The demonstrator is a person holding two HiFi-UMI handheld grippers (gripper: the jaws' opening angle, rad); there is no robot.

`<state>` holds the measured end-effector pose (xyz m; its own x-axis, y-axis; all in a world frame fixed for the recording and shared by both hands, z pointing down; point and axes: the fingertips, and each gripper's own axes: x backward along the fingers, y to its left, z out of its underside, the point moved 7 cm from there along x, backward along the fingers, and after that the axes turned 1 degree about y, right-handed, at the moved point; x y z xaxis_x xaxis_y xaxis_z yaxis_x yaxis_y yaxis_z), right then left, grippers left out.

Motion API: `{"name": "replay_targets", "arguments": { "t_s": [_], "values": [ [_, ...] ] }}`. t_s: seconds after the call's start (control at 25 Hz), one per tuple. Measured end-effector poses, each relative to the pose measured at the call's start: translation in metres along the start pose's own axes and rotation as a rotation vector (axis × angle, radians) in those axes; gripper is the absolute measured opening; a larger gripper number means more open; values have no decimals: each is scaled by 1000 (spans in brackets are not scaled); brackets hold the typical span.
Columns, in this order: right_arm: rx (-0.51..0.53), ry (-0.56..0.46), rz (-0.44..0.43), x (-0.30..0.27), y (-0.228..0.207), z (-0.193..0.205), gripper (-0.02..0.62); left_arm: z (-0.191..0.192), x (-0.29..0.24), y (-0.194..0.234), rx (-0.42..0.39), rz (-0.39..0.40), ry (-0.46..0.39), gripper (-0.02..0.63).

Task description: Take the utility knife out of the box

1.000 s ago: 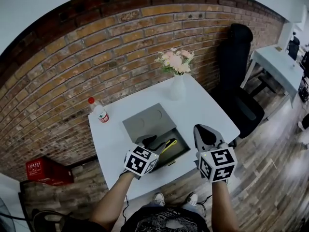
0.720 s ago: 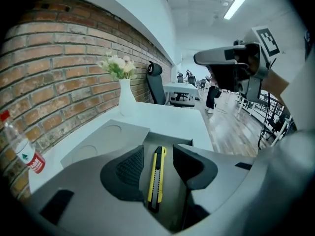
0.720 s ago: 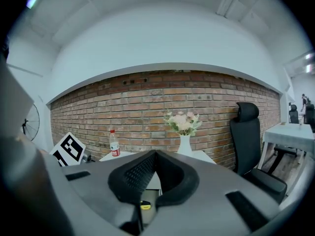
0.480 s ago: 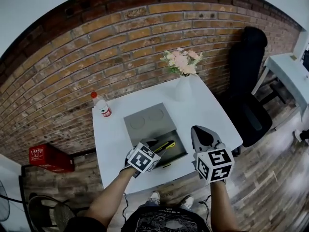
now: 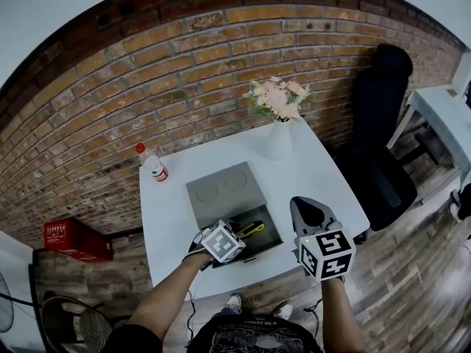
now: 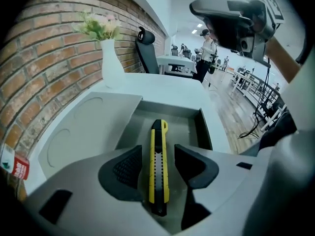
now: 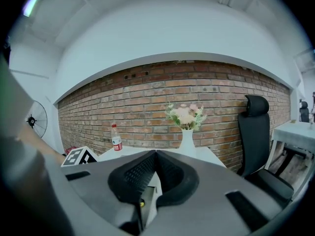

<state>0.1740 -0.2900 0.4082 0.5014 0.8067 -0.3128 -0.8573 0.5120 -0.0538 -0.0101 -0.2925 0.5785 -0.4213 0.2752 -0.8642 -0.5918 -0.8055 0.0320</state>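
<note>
A yellow and black utility knife [image 6: 157, 141] lies lengthwise on the floor of the open grey box [image 6: 206, 127]; the head view shows the knife [image 5: 252, 229] inside the box [image 5: 274, 233]. My left gripper [image 6: 158, 167] points steeply down into the box. Its jaws are opening, with the knife's near end between the pads and a gap on each side. My right gripper [image 5: 309, 209] hovers over the table to the right of the box, its pads [image 7: 147, 168] meeting with nothing between them.
The box's lid [image 5: 223, 189] lies flat behind it on the white table [image 5: 316, 171]. A white vase of flowers [image 5: 279, 138] stands at the table's back, a bottle [image 5: 153, 168] at the back left. A black chair [image 5: 375, 123] stands to the right, a red crate [image 5: 66, 237] on the floor at left.
My left gripper has sunk into the box and tipped downward over the knife. The right gripper has shifted slightly beside the box.
</note>
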Motion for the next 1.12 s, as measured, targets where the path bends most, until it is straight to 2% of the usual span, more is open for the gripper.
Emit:
{"name": "replay_targets", "arguments": {
  "t_s": [0.16, 0.4, 0.56, 0.72, 0.92, 1.12],
  "values": [
    [0, 12, 9, -1, -9, 2, 18, -7, -9, 4, -20, -10, 31, 212],
    [-9, 20, 31, -1, -21, 4, 18, -5, -22, 4, -20, 28, 86, 219],
    [-12, 33, 31, -2, -22, 7, 18, -6, -22, 4, -19, 40, 95, 206],
    [-9, 44, 31, -2, -22, 10, 18, -6, -23, 3, -5, 14, 96, 187],
    [-8, 43, 30, -1, -20, 8, 18, -8, -25, 0, -10, 18, 94, 135],
    [-8, 49, 37, 3, -17, 11, 18, -5, -23, 1, 31, 8, 92, 129]
  ]
}}
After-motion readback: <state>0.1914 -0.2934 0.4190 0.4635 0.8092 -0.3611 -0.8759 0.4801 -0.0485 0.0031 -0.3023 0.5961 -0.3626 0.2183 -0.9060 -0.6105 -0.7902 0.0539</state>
